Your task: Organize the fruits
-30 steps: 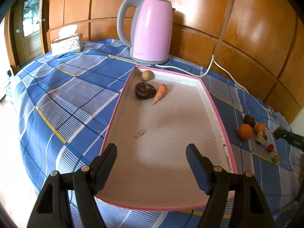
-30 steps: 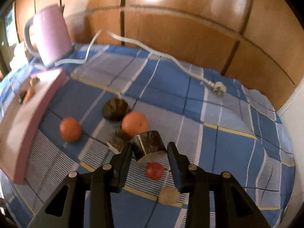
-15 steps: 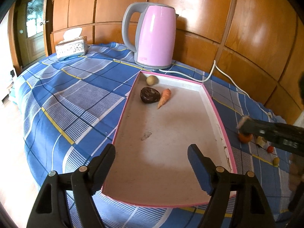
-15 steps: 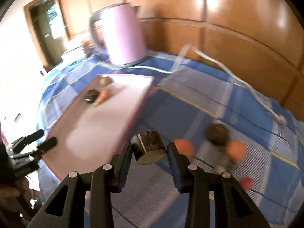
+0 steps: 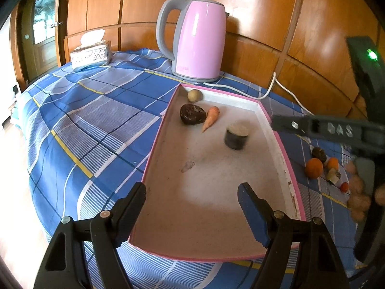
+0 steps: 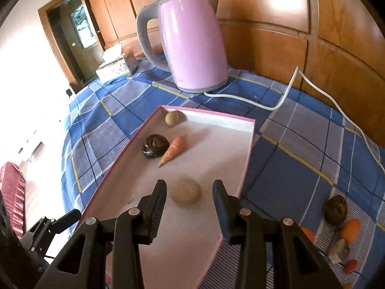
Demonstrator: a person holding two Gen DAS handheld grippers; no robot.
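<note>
Four pieces sit in the tray (image 5: pixel 286 159): one dark stub (image 5: pixel 236 136) with a pale cut top, one carrot (image 5: pixel 211 118), one dark brown lump (image 5: pixel 192 114), one small tan ball (image 5: pixel 195 95). The stub stands upright on the tray floor, just ahead of the right claw (image 6: pixel 189 200) and between the lines of its fingers, not touched by either pad. That claw is released, jaws apart with nothing in them. The carrot and lump touch each other, farther ahead and a bit left; the ball sits beyond them in the far corner.

The left claw (image 5: pixel 191 207) hangs over the tray's near end, jaws wide and empty; all four pieces lie well ahead of it.

Loose on the cloth (image 5: pixel 96 125), right of the right claw: one dark round fruit (image 6: pixel 335 209), two orange ones (image 6: pixel 350 230), one cut chunk (image 6: pixel 339 250), one small red one (image 6: pixel 350 266).

One pink kettle (image 5: pixel 197 41) and one tissue box (image 5: pixel 91 54) stand beyond the tray.

The left view shows the stub's dark side and the right claw's arm from the side; the right view shows only the stub's pale top, blurred. The right view alone shows the left claw's tips at its lower left.
</note>
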